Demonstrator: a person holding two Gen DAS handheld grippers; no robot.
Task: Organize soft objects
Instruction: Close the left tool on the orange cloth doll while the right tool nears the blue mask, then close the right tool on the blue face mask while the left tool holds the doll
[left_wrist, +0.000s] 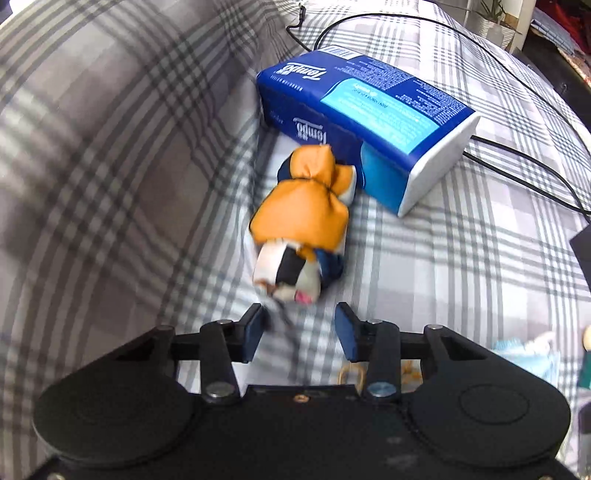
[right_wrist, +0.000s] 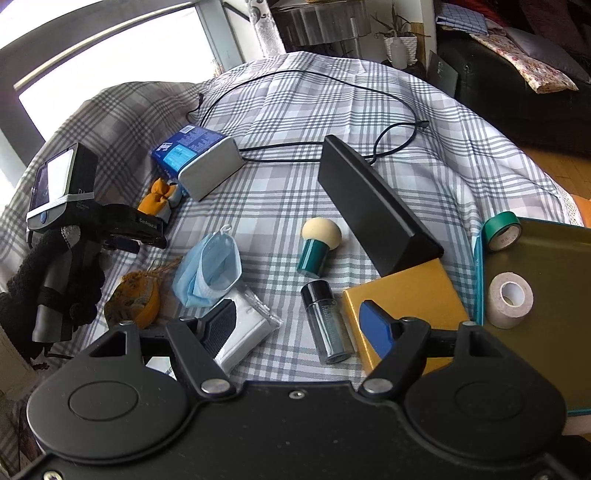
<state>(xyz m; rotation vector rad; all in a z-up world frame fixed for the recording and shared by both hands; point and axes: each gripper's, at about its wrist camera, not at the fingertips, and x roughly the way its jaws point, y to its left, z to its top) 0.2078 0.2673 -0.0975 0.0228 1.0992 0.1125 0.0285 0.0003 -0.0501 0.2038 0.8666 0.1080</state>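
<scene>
An orange, white and navy soft toy (left_wrist: 303, 221) lies on the plaid cloth against a blue Tempo tissue pack (left_wrist: 365, 122). My left gripper (left_wrist: 301, 332) is open, its fingertips just short of the toy's near end, nothing held. The right wrist view shows the same toy (right_wrist: 160, 199), the tissue pack (right_wrist: 199, 162) and the left gripper's body (right_wrist: 92, 221) over the toy. My right gripper (right_wrist: 299, 325) is open and empty above a blue face mask (right_wrist: 210, 269), a packaged white mask (right_wrist: 243, 332) and an orange pouch (right_wrist: 133, 299).
A raised plaid cushion (left_wrist: 92, 166) borders the left. A black cable (right_wrist: 314, 110) loops across the cloth. A black wedge (right_wrist: 373, 206), yellow box (right_wrist: 406, 302), powder puff (right_wrist: 317, 243), small bottle (right_wrist: 327, 325) and a tray (right_wrist: 546, 354) with tape rolls (right_wrist: 509, 299) lie to the right.
</scene>
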